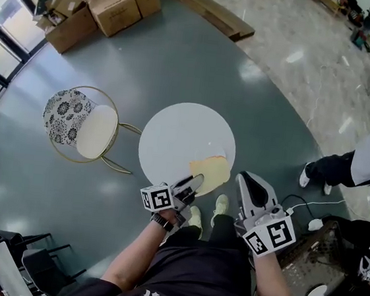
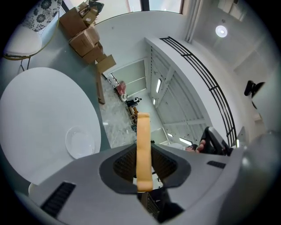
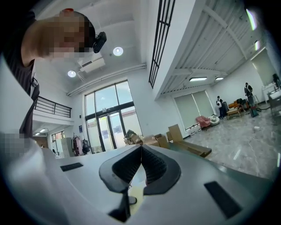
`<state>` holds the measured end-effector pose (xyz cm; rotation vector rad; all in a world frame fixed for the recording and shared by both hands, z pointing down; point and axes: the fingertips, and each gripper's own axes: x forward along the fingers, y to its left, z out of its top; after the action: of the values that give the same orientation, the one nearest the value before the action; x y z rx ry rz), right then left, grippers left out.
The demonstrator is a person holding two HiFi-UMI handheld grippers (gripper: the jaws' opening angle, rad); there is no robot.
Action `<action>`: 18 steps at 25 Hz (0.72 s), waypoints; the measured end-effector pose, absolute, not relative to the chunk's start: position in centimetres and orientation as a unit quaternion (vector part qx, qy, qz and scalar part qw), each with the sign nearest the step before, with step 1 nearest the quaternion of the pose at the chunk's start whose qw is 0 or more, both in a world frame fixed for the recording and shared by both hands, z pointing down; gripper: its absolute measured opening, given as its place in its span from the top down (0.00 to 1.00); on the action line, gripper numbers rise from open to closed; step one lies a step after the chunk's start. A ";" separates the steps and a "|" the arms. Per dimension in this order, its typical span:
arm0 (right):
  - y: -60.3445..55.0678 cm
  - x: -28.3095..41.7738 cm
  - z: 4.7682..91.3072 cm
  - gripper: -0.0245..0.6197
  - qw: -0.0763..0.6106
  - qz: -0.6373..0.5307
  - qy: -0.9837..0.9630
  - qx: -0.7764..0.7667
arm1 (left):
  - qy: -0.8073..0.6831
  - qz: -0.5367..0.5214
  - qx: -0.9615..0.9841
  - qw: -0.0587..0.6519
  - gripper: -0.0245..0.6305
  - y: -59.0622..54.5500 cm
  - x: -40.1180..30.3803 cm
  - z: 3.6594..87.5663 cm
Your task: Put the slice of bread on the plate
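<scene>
The plate (image 2: 80,141), white and shallow, lies empty on the round white table (image 1: 174,129), close to its edge. The slice of bread (image 1: 210,170) is not on it. It sits at the table's near right edge, clamped by one end in the left gripper (image 1: 194,181). The slice is pale yellow-tan with a smooth, rounded rim, and looks like a thin slab when seen edge-on from the left gripper view. The right gripper (image 1: 246,179) is off the table's near right edge, its jaws pressed together with nothing between them.
</scene>
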<state>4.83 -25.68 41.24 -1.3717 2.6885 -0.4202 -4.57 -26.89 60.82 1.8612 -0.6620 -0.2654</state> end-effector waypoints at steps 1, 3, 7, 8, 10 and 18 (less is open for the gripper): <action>-26.5 5.0 41.1 0.95 0.048 -0.130 0.883 -0.449 | -0.279 -0.112 0.781 0.547 0.83 -27.4 -4.4 61.7; -28.1 5.2 41.3 0.95 0.048 -0.119 0.886 -0.445 | -0.285 -0.112 0.778 0.549 0.83 -28.6 -4.2 63.4; -30.9 4.7 43.5 0.95 0.038 -0.117 0.893 -0.433 | -0.296 -0.116 0.768 0.556 0.83 -30.8 -4.2 66.2; -31.5 4.6 44.1 0.95 0.036 -0.119 0.894 -0.431 | -0.297 -0.114 0.766 0.559 0.83 -31.2 -4.1 66.9; -32.7 4.6 45.7 0.95 0.032 -0.127 0.894 -0.428 | -0.300 -0.105 0.761 0.565 0.83 -32.0 -3.8 68.7; -35.3 5.4 51.8 0.95 0.022 -0.165 0.889 -0.426 | -0.311 -0.091 0.739 0.590 0.83 -35.2 -2.6 74.9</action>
<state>5.37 -35.31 51.82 -1.3185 2.7549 -0.5114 -2.64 -35.16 74.95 1.7203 -0.7241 -0.2121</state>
